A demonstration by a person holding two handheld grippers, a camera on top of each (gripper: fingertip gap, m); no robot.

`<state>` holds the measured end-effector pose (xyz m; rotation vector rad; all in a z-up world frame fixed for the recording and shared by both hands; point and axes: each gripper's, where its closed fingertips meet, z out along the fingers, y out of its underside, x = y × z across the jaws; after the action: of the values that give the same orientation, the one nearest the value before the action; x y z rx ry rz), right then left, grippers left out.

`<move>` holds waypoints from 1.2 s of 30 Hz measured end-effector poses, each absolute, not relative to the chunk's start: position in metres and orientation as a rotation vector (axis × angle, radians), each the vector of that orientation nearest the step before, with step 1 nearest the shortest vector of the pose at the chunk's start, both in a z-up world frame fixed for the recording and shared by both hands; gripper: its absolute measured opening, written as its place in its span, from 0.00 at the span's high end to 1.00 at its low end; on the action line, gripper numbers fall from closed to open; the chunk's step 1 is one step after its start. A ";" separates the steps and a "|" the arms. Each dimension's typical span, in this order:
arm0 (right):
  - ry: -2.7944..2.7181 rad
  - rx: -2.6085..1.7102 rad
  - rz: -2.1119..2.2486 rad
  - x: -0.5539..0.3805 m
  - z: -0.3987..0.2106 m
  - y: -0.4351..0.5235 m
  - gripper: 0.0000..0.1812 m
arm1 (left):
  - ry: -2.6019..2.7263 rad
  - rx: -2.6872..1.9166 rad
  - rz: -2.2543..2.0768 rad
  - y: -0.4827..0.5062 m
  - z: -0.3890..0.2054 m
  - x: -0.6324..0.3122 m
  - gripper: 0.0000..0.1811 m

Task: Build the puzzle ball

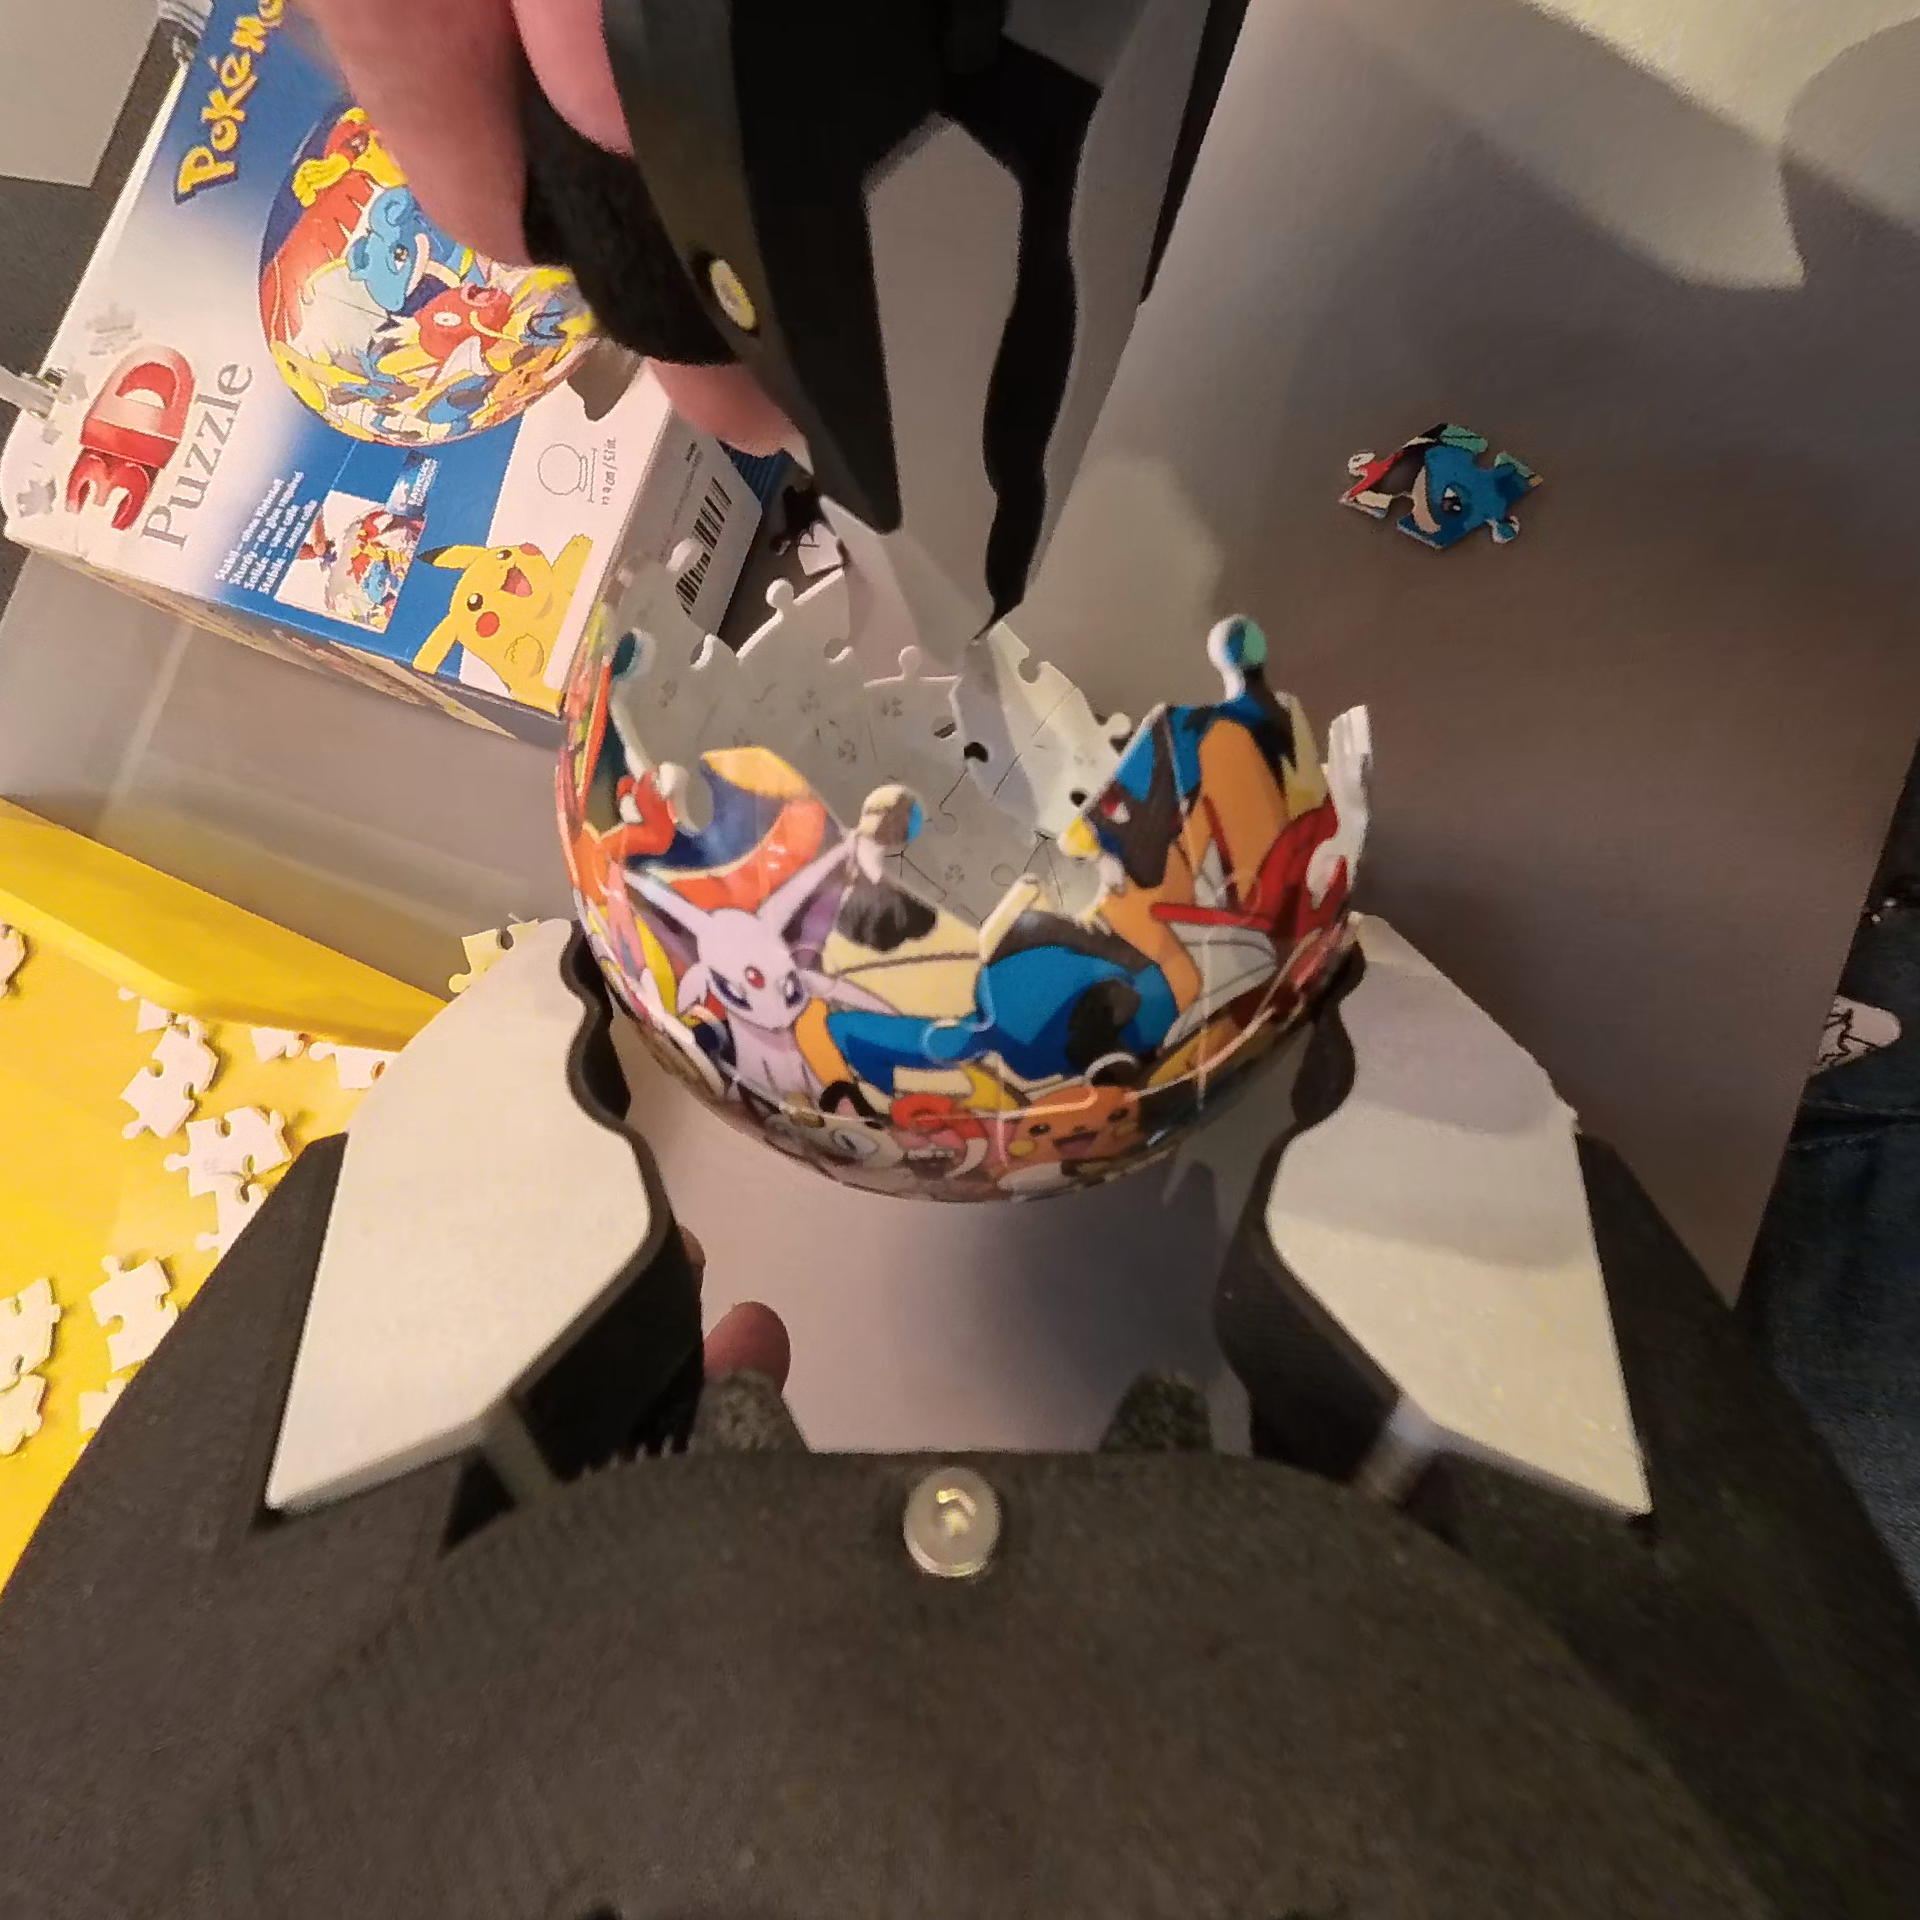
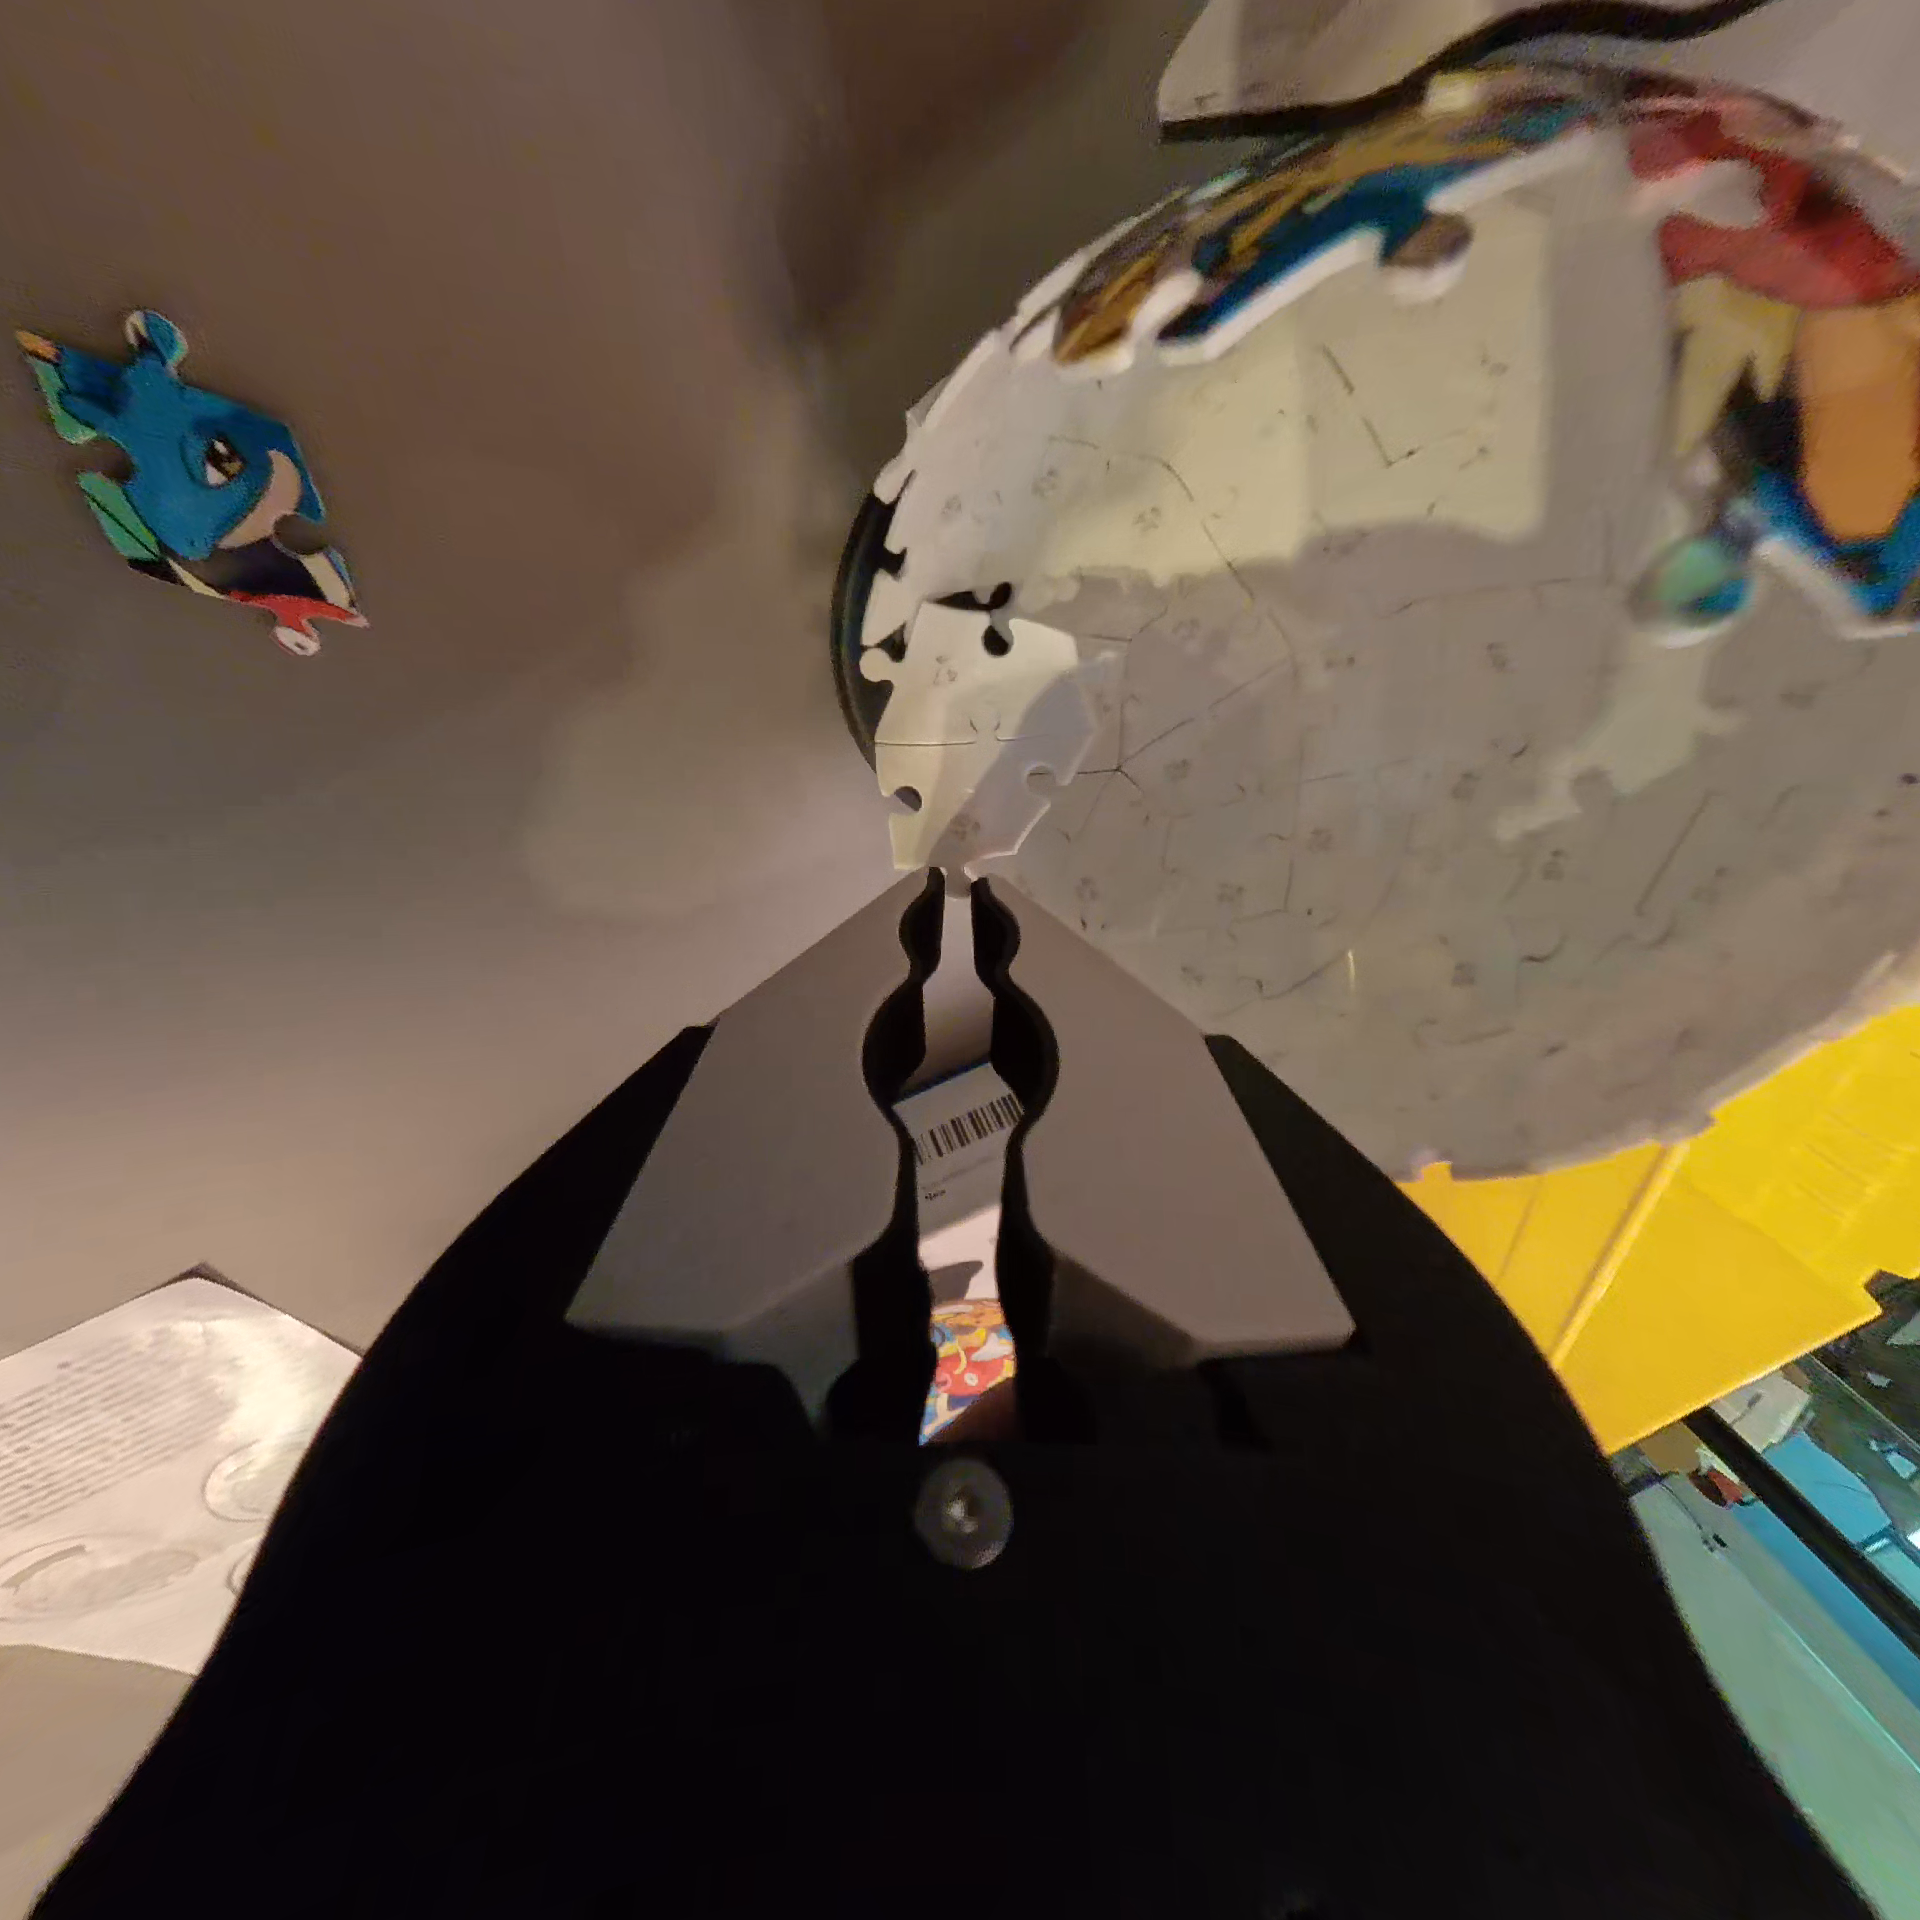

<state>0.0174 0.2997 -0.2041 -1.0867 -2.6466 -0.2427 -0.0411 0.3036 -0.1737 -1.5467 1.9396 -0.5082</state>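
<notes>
Writing covers the blue-and-white cardboard puzzle box, printed with cartoon creatures and a barcode; we leave its words unread. We see the half-built, bowl-shaped colourful puzzle ball clamped between the fingers of the left gripper, above a grey tabletop. The right gripper, jaws nearly closed, pinches a white-backed puzzle piece at the ball's jagged rim. A loose blue-creature piece lies apart on the table. White pieces scatter over a yellow tray. A printed paper sheet lies nearby.
</notes>
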 end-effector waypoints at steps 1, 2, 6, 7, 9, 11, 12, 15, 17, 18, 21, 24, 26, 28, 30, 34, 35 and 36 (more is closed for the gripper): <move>-2.650 -1.084 -0.248 0.018 -0.204 0.299 0.98 | 1.940 -1.546 -0.509 0.304 -0.174 -0.041 0.30; -2.652 -1.075 -0.261 0.019 -0.204 0.299 0.98 | 1.940 -1.546 -0.509 0.304 -0.174 -0.041 0.30; -2.667 -1.047 -0.261 0.020 -0.197 0.298 0.98 | 1.941 -1.547 -0.505 0.304 -0.174 -0.041 0.30; -2.676 -1.040 -0.263 0.021 -0.195 0.298 0.98 | 1.941 -1.547 -0.505 0.303 -0.174 -0.041 0.30; -2.701 -1.022 -0.263 0.022 -0.193 0.298 0.98 | 1.942 -1.547 -0.504 0.303 -0.174 -0.041 0.30; -2.723 -1.014 -0.249 0.022 -0.193 0.296 0.98 | 1.941 -1.547 -0.504 0.303 -0.174 -0.041 0.30; -2.734 -1.011 -0.252 0.023 -0.194 0.295 0.98 | 1.941 -1.547 -0.505 0.303 -0.174 -0.041 0.30; -2.753 -1.000 -0.262 0.021 -0.200 0.294 0.98 | 1.941 -1.547 -0.505 0.304 -0.174 -0.041 0.30; -2.757 -0.995 -0.288 0.021 -0.203 0.295 0.98 | 1.942 -1.546 -0.507 0.303 -0.174 -0.041 0.30; -2.752 -1.000 -0.298 0.021 -0.204 0.297 0.98 | 1.942 -1.545 -0.507 0.303 -0.174 -0.041 0.30; -2.732 -1.017 -0.309 0.020 -0.204 0.299 0.98 | 1.941 -1.545 -0.509 0.303 -0.174 -0.041 0.30; -2.703 -1.024 -0.343 0.019 -0.205 0.304 0.98 | 1.942 -1.545 -0.507 0.303 -0.174 -0.041 0.30; -2.702 -1.025 -0.356 0.020 -0.207 0.304 0.98 | 1.943 -1.545 -0.504 0.303 -0.174 -0.041 0.30; -2.716 -1.012 -0.348 0.021 -0.210 0.301 0.98 | 1.944 -1.545 -0.505 0.303 -0.174 -0.041 0.30; -2.717 -1.002 -0.351 0.022 -0.210 0.301 0.98 | 1.943 -1.546 -0.507 0.303 -0.174 -0.041 0.30; -2.707 -0.974 -0.374 0.019 -0.208 0.304 0.98 | 1.944 -1.545 -0.506 0.303 -0.174 -0.040 0.30; -2.703 -0.968 -0.385 0.018 -0.208 0.305 0.98 | 1.944 -1.545 -0.507 0.303 -0.174 -0.040 0.30; -2.693 -0.960 -0.396 0.017 -0.209 0.306 0.98 | 1.943 -1.545 -0.506 0.303 -0.174 -0.040 0.30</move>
<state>0.0166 0.3057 -0.2085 -0.9604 -2.6934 -0.3963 -0.0405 0.3027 -0.1738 -1.5453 1.9432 -0.5064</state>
